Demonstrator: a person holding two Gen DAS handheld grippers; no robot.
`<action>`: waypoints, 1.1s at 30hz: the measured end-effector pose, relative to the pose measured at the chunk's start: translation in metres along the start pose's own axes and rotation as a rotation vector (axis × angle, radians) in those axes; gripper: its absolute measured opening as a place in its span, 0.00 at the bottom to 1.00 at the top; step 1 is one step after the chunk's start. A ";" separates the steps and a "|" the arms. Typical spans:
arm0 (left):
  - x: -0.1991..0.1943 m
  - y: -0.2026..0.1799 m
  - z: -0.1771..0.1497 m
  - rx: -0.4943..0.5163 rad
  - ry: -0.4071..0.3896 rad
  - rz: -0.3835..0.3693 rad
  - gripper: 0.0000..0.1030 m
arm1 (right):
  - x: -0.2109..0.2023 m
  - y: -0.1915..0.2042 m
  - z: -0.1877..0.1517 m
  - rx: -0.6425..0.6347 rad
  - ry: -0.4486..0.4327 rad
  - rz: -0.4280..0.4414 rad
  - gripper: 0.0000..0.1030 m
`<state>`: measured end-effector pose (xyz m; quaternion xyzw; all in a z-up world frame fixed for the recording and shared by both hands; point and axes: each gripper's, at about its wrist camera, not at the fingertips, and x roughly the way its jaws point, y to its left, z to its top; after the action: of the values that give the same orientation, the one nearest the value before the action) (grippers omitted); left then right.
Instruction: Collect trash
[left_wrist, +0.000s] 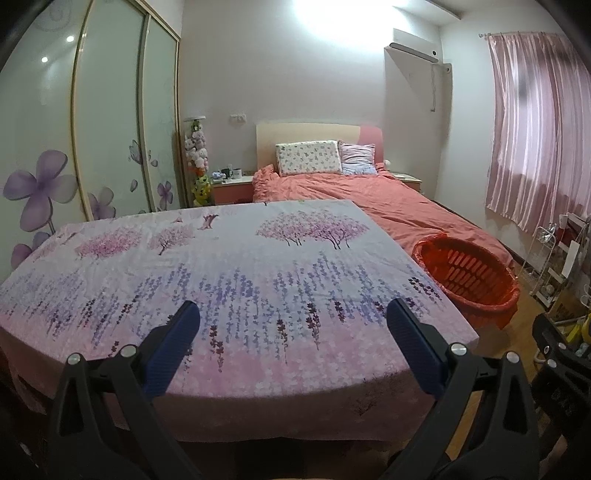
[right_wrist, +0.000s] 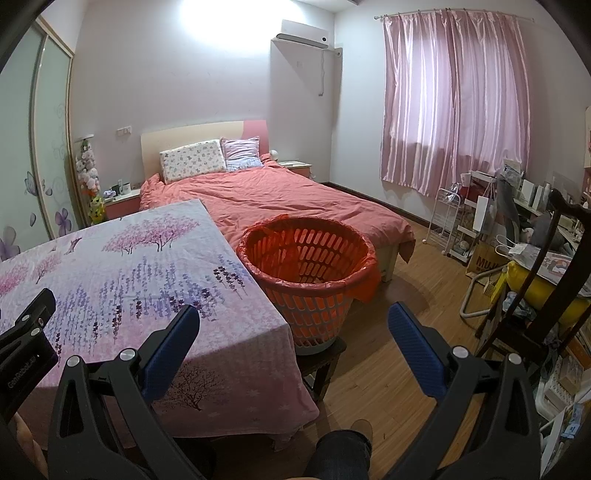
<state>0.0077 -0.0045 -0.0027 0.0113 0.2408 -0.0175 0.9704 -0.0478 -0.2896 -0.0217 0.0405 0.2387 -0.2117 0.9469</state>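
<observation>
An orange slatted basket (right_wrist: 308, 273) lined with a red bag stands on a dark stool beside the table's right edge; it also shows in the left wrist view (left_wrist: 467, 275). I see no loose trash on the table. My left gripper (left_wrist: 293, 314) is open and empty above the near edge of the table, which is covered by a floral cloth (left_wrist: 221, 266). My right gripper (right_wrist: 293, 317) is open and empty, held in front of the basket near the table's right corner (right_wrist: 258, 332). The left gripper's body shows at the left edge of the right wrist view (right_wrist: 26, 332).
A bed with a salmon cover (right_wrist: 280, 199) lies behind the table and basket. Wood floor (right_wrist: 406, 314) runs to the right. A dark chair (right_wrist: 535, 288), racks and clutter crowd the right side under pink curtains (right_wrist: 454, 99). A sliding wardrobe (left_wrist: 92, 129) stands at left.
</observation>
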 end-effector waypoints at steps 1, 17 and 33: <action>0.000 0.000 0.000 0.003 -0.002 0.005 0.96 | 0.000 0.000 0.000 0.000 0.000 0.000 0.98; -0.002 -0.003 0.003 0.006 -0.006 0.005 0.96 | -0.001 -0.001 0.001 0.002 -0.002 -0.003 0.98; -0.002 -0.003 0.002 0.006 -0.004 0.007 0.96 | -0.003 -0.003 0.005 0.013 -0.008 -0.011 0.98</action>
<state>0.0068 -0.0075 0.0002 0.0150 0.2388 -0.0148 0.9708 -0.0487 -0.2922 -0.0157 0.0444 0.2337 -0.2184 0.9464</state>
